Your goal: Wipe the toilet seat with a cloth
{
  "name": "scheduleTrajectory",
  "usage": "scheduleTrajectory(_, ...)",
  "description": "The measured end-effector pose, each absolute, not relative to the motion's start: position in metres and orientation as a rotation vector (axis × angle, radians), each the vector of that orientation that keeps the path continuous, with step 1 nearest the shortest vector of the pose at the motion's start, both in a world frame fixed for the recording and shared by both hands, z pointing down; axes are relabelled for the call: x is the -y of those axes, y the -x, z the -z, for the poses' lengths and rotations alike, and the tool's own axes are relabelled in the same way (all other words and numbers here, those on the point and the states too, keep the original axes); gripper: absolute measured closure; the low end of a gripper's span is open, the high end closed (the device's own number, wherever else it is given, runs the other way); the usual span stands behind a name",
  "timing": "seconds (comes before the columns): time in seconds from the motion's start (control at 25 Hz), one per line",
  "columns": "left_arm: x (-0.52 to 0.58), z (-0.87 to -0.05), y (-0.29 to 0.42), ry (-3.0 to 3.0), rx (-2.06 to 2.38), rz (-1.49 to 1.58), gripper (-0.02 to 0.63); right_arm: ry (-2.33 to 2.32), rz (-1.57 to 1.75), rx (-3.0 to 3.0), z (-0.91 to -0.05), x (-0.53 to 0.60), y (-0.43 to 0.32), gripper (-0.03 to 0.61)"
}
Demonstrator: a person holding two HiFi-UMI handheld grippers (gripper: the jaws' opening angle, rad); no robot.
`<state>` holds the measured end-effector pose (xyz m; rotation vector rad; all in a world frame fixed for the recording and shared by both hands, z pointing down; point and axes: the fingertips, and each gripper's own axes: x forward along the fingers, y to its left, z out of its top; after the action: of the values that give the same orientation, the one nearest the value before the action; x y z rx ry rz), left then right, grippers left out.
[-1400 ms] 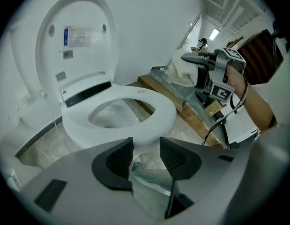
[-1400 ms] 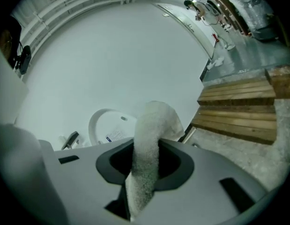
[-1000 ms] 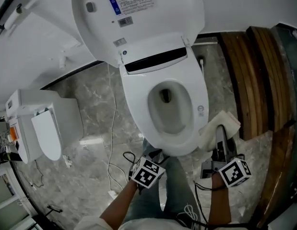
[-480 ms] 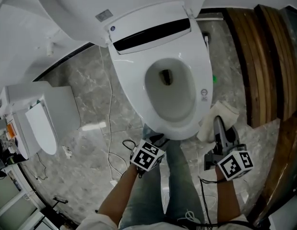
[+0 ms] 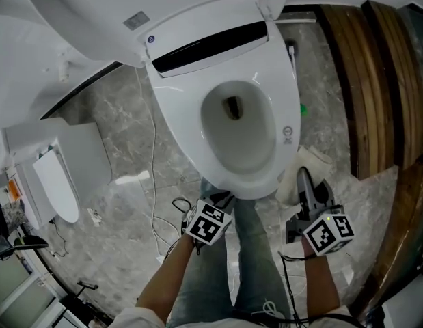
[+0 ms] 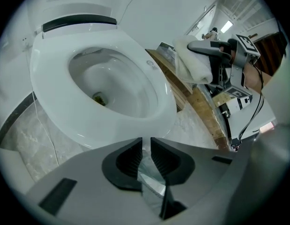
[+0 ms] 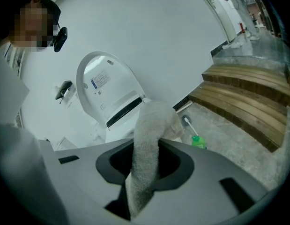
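Observation:
The white toilet seat [image 5: 284, 108] lies down around the bowl, with the lid [image 5: 95, 5] raised behind it. My right gripper [image 5: 304, 176] is shut on a pale cloth [image 5: 290, 185] just off the seat's front right edge; the cloth [image 7: 152, 121] hangs out between its jaws. My left gripper [image 5: 219, 199] hovers at the seat's front rim [image 6: 55, 107]. Its jaws [image 6: 145, 142] have just been closing to a thin gap and hold nothing. The left gripper view also shows the right gripper with the cloth [image 6: 194, 64].
Wooden steps [image 5: 365, 80] run along the right. A green toilet brush [image 7: 197, 141] lies by the bowl's right side. A second white toilet unit [image 5: 54, 176] stands at the left, cables [image 5: 155, 183] trail over the marble floor, and the person's legs [image 5: 245, 272] are below.
Both grippers have sunk toward the floor, and the right one with the cloth sits lower beside the seat's front right. The head view has shifted, so the toilet fills more of it.

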<state>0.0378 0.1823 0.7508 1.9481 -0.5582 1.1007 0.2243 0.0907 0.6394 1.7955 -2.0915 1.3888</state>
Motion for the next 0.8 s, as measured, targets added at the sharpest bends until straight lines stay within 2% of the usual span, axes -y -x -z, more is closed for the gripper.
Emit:
scheduleTrajectory(0.2,-0.162,-0.717,-0.055,-1.956,0.491,-1.024,0.555,-1.784,-1.358,2.030,-0.642,-0.059,-0.218,0.494)
scheduleTrajectory(0.32,-0.117,-0.686,-0.058,-2.039,0.577,-0.980,0.598,-1.815,-1.349,2.004,-0.644,-0.023,-0.213,0.494)
scheduleTrajectory(0.52,-0.032,-0.640,-0.054,-2.147,0.732,-0.906,0.601,-1.884,-1.313,1.972,-0.646,0.051,-0.194,0.494)
scheduleTrajectory(0.8,0.054,-0.653,-0.037,-2.153,0.795,-0.858,0.601,-2.072,-1.323,1.805,-0.686,0.147,-0.179,0.494)
